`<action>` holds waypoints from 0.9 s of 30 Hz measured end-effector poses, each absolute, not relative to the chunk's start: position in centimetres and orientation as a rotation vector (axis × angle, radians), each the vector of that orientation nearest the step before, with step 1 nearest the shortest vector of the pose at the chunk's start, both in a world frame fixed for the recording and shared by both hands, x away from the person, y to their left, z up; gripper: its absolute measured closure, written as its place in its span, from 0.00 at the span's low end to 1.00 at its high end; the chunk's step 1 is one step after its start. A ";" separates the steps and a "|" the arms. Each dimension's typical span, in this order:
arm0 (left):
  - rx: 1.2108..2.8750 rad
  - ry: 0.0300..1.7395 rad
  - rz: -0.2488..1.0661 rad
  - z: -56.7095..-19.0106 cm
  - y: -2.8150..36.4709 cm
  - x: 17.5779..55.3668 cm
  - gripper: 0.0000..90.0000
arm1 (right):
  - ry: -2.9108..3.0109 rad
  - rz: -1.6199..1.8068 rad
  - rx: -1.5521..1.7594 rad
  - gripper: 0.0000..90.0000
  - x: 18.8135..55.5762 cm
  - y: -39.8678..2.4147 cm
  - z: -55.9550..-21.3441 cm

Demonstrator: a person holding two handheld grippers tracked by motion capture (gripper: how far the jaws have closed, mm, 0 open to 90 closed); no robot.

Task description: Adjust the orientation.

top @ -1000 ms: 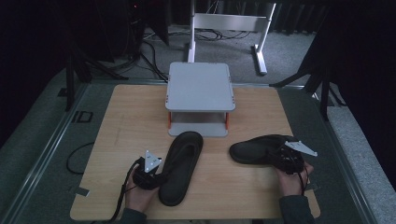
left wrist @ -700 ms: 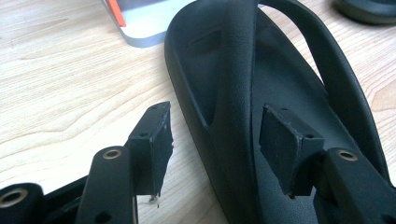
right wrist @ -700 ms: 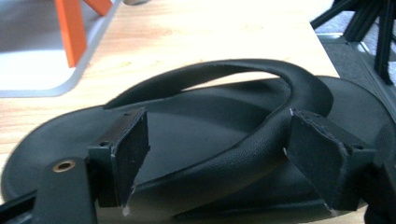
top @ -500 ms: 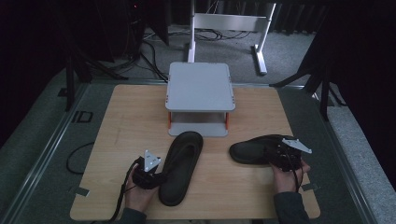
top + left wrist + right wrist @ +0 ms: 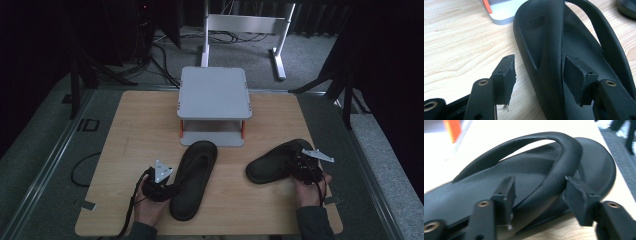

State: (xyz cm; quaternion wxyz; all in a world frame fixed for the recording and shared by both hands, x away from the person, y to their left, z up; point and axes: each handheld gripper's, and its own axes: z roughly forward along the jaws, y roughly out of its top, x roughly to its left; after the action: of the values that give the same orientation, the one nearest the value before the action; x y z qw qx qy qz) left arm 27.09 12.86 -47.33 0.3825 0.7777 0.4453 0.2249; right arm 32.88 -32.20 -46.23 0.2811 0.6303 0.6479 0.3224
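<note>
Two black flip-flop sandals lie on the wooden table (image 5: 145,130). The left sandal (image 5: 195,177) points away from me, and my left gripper (image 5: 167,191) sits at its near left side. In the left gripper view my left gripper (image 5: 540,75) stands open astride the sandal's strap (image 5: 551,37), with the left pad (image 5: 505,75) clear of the sole's rim. The right sandal (image 5: 272,162) lies crosswise. My right gripper (image 5: 301,169) is at its right end. Its jaws (image 5: 540,197) have just been closing around the strap (image 5: 564,162); a gap remains at the left pad (image 5: 506,200).
A grey two-level stand (image 5: 214,92) with orange posts sits at the table's back centre, just beyond the left sandal's toe. Bare wood lies to the left and between the sandals. A metal frame (image 5: 247,22) stands on the floor behind the table.
My right gripper has edged a little left over the right sandal's end. The left gripper and both sandals have stayed put.
</note>
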 end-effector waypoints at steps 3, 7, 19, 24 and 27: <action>1.987 1.128 0.574 -47.2 12.7 27.2 0.48 | 1.787 0.907 1.659 0.63 32.7 -32.3 -46.2; 1.994 1.119 0.572 -47.1 12.4 27.5 0.48 | 1.830 0.924 1.625 0.70 32.5 -32.2 -46.1; 2.026 1.111 0.543 -47.3 10.8 28.9 0.56 | 1.902 0.963 1.580 0.84 31.3 -31.2 -46.0; 2.027 1.145 0.527 -47.6 10.3 29.6 0.70 | 1.917 1.002 1.581 0.85 30.2 -30.9 -46.1; 2.030 1.159 0.531 -47.7 10.1 29.7 0.78 | 1.942 1.021 1.560 0.85 29.6 -30.1 -46.2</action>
State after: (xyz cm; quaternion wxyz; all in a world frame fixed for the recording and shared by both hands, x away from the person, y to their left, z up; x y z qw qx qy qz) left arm 29.72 10.13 -47.69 0.3637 0.7888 0.4504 0.2064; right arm 29.65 -30.14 -46.15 0.2230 0.5648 0.7033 0.3696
